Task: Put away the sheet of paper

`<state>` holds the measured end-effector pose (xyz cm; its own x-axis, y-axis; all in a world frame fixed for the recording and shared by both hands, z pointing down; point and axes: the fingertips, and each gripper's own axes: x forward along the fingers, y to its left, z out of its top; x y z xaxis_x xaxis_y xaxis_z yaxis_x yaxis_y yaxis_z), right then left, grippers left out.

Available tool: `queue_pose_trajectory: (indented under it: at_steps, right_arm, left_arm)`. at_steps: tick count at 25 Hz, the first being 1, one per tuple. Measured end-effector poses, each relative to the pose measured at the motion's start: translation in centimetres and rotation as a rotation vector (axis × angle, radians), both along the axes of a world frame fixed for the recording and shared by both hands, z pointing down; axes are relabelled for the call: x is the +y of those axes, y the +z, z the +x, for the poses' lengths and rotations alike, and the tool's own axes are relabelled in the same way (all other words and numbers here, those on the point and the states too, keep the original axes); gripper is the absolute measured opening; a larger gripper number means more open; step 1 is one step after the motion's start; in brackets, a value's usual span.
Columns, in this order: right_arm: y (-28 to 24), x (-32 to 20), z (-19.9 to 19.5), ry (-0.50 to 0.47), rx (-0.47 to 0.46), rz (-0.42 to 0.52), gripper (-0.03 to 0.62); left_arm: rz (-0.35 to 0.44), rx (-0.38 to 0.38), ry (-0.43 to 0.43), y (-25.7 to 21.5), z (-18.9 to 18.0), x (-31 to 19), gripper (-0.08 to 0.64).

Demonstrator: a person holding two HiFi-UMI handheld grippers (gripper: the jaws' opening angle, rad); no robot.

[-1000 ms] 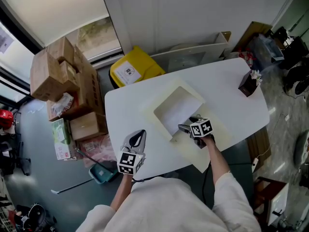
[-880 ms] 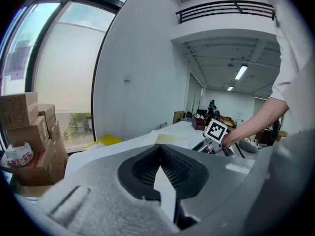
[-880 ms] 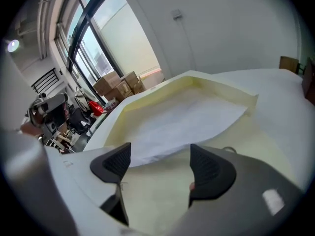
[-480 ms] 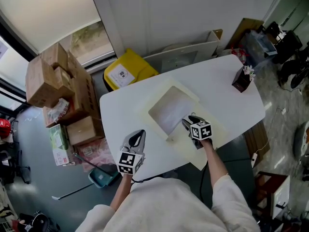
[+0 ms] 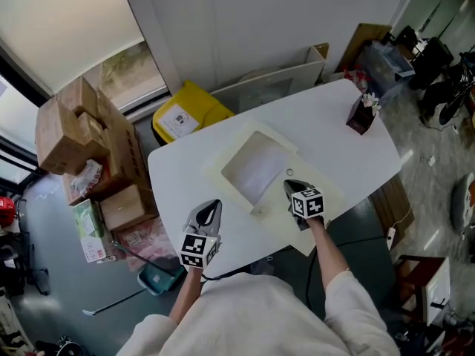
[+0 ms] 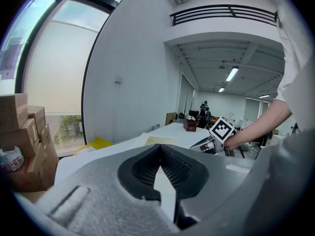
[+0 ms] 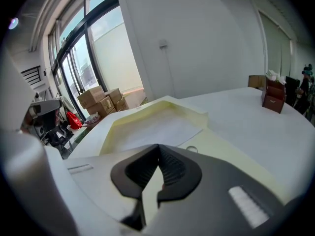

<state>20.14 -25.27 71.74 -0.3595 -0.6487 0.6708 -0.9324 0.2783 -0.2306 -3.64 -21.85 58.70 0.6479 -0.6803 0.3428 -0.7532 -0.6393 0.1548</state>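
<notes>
Two empty claws pressed together: left gripper [image 5: 214, 203], right gripper [image 5: 289, 185] only just closed; yellow bin [image 5: 200, 104] label [image 5: 177, 123] illegible.

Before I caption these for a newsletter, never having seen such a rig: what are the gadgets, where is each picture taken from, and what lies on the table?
No robot: a person holds a two-jaw gripper in each hand. The head view looks down from a camera on the person's head; each gripper view looks along that gripper's jaws. On the white table lies a shallow cream tray with the sheet of paper inside; a brown box stands at the far end. The left gripper is shut and empty near the table's front edge. The right gripper, by the tray's near side, has just closed its jaws on nothing.
</notes>
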Motion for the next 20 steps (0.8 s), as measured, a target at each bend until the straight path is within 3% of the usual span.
queue_pose_trajectory:
  at_steps: [20]
  right_arm:
    - [-13.8,4.2,1.8,0.148,0.103,0.402,0.002]
  left_arm:
    - [0.039,0.028,0.108,-1.2,3.6,1.1,0.002]
